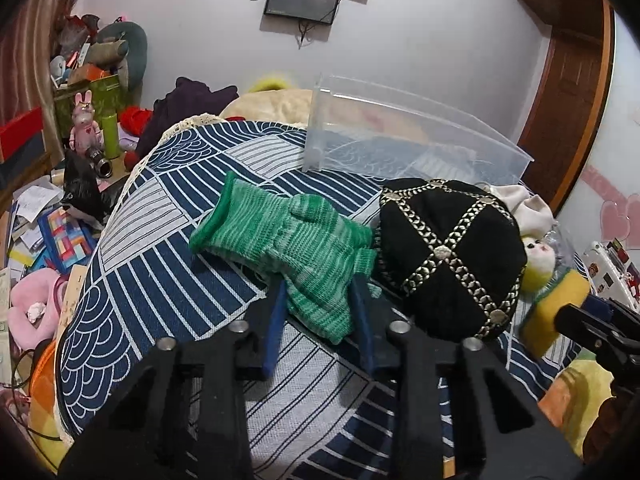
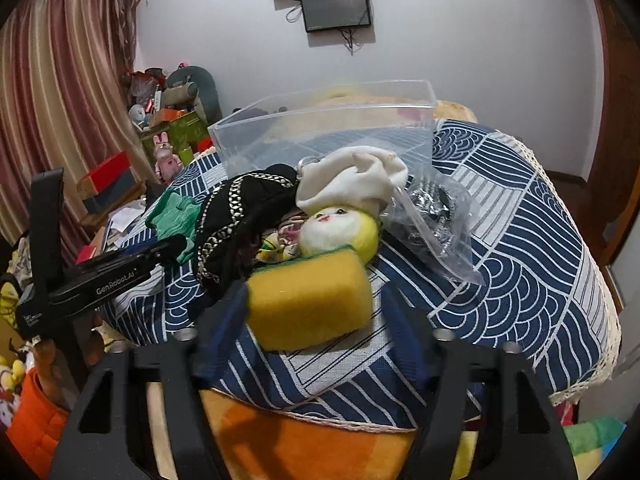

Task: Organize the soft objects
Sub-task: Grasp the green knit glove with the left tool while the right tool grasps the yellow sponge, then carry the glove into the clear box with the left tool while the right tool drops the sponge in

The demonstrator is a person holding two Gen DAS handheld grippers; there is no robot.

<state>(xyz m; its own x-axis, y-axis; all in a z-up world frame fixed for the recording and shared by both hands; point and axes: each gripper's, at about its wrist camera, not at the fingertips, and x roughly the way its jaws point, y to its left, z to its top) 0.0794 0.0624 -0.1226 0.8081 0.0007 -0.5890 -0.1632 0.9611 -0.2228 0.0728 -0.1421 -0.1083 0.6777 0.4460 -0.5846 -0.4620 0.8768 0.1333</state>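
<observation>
Soft objects lie clustered on the patterned cloth in front of the clear bin: green knit glove, black cap, doll, yellow sponge. Risk: the glove's limp fingers may slip free or drag the touching cap; the sponge may compress and squirt sideways. The glove is ribbed and floppy. The left gripper brackets the glove's fingers, jaws apart, not clamped. The right gripper straddles the sponge, wide, holding nothing.
</observation>
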